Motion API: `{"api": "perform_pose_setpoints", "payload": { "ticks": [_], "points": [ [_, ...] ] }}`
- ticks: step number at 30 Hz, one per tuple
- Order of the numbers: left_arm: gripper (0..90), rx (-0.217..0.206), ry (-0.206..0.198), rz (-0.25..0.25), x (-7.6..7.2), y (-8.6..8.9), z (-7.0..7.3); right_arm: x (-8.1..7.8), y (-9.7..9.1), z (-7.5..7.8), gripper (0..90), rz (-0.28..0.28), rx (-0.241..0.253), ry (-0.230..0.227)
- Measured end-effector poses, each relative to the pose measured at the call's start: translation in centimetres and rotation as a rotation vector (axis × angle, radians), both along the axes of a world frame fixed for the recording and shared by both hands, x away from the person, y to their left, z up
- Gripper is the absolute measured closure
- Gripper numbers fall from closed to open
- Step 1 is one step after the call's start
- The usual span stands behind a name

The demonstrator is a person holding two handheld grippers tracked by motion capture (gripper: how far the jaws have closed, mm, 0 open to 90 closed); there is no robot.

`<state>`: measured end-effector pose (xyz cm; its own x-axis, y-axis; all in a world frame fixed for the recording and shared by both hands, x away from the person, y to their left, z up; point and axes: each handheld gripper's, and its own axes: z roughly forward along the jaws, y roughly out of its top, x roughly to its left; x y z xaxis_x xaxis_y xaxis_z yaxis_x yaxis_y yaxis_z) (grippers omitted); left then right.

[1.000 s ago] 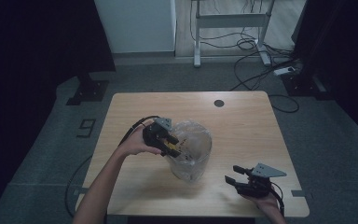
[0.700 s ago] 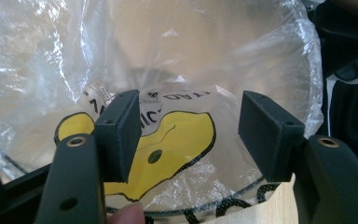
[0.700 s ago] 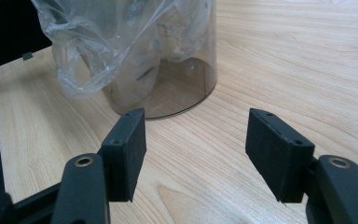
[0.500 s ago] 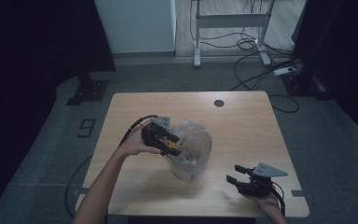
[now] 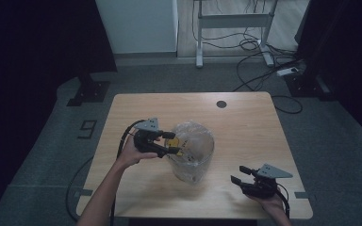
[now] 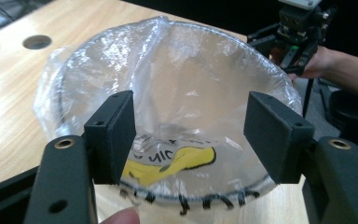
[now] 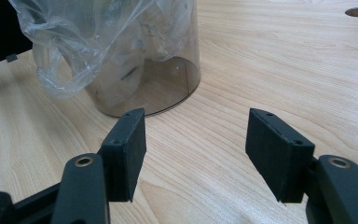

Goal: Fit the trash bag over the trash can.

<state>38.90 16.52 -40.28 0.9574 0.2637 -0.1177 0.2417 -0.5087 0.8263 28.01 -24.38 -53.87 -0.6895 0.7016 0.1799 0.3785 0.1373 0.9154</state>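
High view: clear plastic bin (image 5: pixel 192 157) stands upright mid-table, a bit toward the person's side, lined w/ a see-through plastic bag (image 5: pixel 195 136) folded over the rim. Left gripper (image 5: pixel 172 142) sits at the bin's left rim, level w/ the top, held by the left hand (image 5: pixel 133 153). Right gripper (image 5: pixel 238 174) rests low near the table's (image 5: pixel 245 122) front right corner, well apart from the bin, pointing roughly toward it.

Left gripper view: jaws spread wide over the bin mouth, bag lining showing between them; pads press on nothing, so it's released. Jaws have just been opening, w/ only the bag's open mouth in the gap. Yellow shape w/ black lettering shows through the near wall of the bin, below the rim. Round hole (image 6: pixel 37 42) in the tabletop at far left. Other gripper and hand visible beyond the bin, upper right.

Right gripper view: jaws apart, nothing between them, just bare wood; released too. Bin stands ahead, upper left, bag bunched loosely down its outside.
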Motion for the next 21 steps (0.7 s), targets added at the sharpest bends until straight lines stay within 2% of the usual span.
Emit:
{"api": "perform_pose_setpoints", "payload": {
  "ticks": [5, 6, 8, 9, 21],
  "points": [
    [33.8, -0.036, -0.022, 0.054, -0.9, 1.3, -0.1, 0.1, 0.0, 0.0, 38.0, -0.002, -0.003, 0.0],
    [33.9, -0.065, -0.025, 0.08, -1.4, 2.0, -0.3, 0.1, 0.0, -0.1, 38.0, -0.004, -0.003, 0.001],
    [34.0, -0.077, -0.025, 0.088, -1.7, 2.3, -0.4, 0.1, 0.0, -0.1, 38.1, -0.004, -0.004, 0.003],
    [34.0, -0.09, -0.031, 0.109, -2.2, 3.0, -0.8, 0.1, 0.0, -0.1, 38.1, -0.005, -0.009, 0.002],
    [33.8, -0.114, -0.027, 0.174, -4.4, 6.4, -3.0, 0.3, 0.1, -0.3, 38.0, -0.002, -0.021, 0.007]
  ]
}}
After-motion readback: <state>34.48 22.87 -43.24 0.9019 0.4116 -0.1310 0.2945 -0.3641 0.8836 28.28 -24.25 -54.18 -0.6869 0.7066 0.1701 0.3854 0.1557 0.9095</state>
